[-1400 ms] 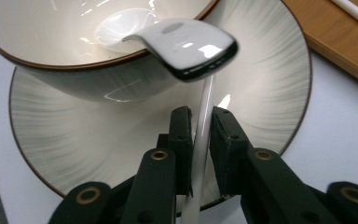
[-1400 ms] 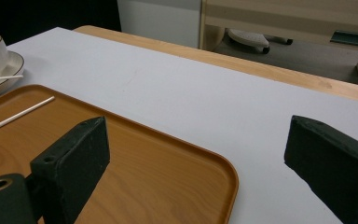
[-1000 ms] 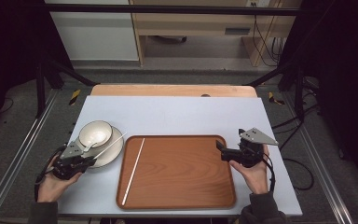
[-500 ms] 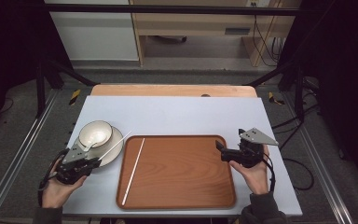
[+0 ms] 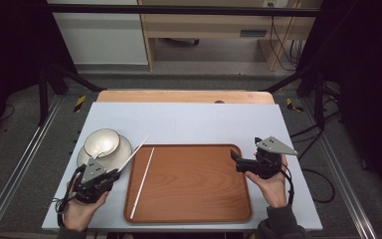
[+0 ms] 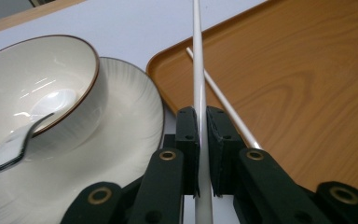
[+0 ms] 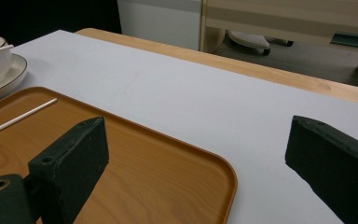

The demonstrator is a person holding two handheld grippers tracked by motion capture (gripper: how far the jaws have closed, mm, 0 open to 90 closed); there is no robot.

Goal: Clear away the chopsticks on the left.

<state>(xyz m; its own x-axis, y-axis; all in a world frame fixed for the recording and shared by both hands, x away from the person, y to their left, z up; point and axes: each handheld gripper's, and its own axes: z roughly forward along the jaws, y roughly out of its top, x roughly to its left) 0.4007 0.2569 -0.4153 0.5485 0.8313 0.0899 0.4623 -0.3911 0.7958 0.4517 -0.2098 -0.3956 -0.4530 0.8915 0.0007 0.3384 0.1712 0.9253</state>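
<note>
On tray: 1 chopstick (bowl w/ spoon).

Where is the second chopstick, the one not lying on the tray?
In the high view it is at the left, clamped in the left claw: the chopstick slants up from the claw, beside the bowl, toward the tray's left edge.

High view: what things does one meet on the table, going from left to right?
Left claw holding a white chopstick → second chopstick lying in the wooden tray → right claw.
</note>
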